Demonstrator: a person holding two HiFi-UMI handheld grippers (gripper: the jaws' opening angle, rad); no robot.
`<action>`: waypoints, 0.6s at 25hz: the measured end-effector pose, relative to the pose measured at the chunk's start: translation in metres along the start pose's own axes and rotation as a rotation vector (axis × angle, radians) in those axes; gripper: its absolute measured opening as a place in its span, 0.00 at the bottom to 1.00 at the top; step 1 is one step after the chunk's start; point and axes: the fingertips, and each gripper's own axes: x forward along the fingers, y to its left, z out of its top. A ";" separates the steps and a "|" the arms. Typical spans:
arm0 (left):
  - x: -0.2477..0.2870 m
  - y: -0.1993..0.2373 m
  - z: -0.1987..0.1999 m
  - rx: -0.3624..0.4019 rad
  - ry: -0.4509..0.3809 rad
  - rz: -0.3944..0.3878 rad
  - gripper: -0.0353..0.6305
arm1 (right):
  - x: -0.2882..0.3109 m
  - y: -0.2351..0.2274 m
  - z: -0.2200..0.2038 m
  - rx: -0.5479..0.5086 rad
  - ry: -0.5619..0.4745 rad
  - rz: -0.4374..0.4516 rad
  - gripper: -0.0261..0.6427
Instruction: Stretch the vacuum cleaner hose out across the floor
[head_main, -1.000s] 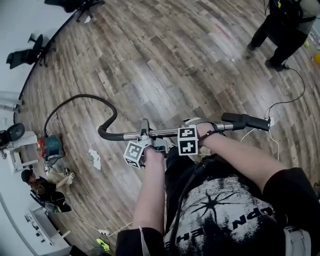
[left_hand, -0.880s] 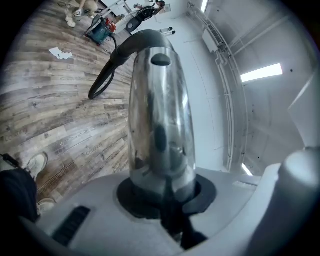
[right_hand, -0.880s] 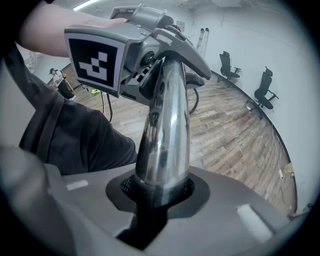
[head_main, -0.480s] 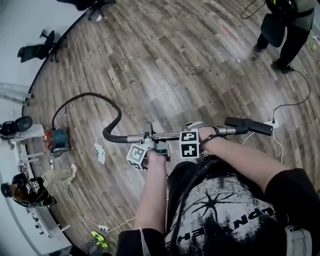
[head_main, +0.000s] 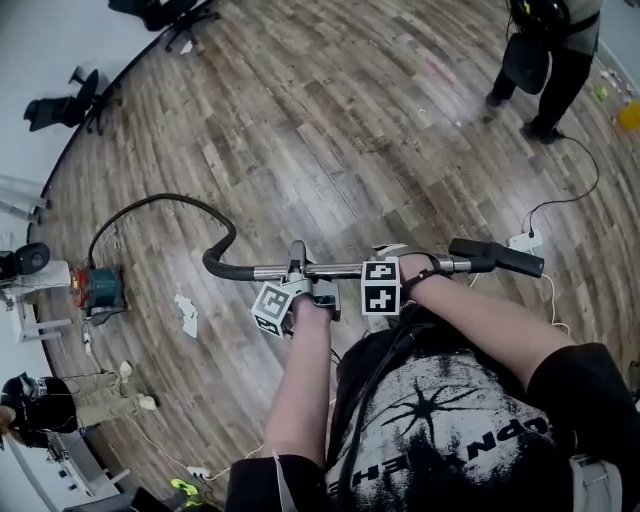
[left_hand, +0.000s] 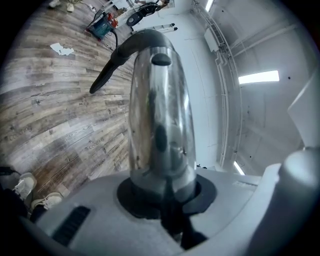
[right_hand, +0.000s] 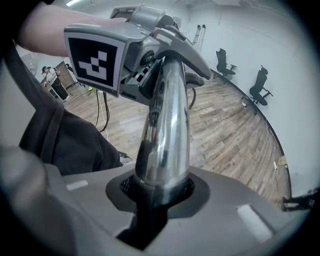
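Both tongs clamp the chrome metal wand tube (head_main: 335, 269) — left gripper (head_main: 297, 272) toward 9, right gripper (head_main: 412, 266) toward 3 by the black handle (head_main: 497, 256). Black ribbed vacuum hose (head_main: 170, 198) arcs at 9–10 o'clock to the blue-red canister vac (head_main: 98, 289), not straight yet — most stretching's left, I'd say. Wood-plank floor (head_main: 330, 130), open rm, black office chairs (head_main: 60, 105) at 11.

I'm looking into a big open office hall: plank floor (head_main: 330, 120), office chairs (head_main: 60, 105) by white walls, ceiling strip lights (left_hand: 258, 77).

Head view steeply down from above; both gripper views close along metal tube (left_hand: 160, 110), sharing wood floor (head_main: 330, 120)
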 end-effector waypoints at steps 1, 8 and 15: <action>-0.006 0.003 0.000 -0.005 0.008 -0.008 0.13 | 0.001 0.007 0.002 0.005 0.008 -0.007 0.18; -0.033 0.021 0.002 -0.040 0.028 -0.042 0.13 | 0.009 0.037 0.008 0.010 0.056 -0.028 0.18; -0.060 0.044 -0.011 -0.060 0.039 -0.015 0.13 | 0.019 0.074 0.001 0.024 0.070 0.010 0.18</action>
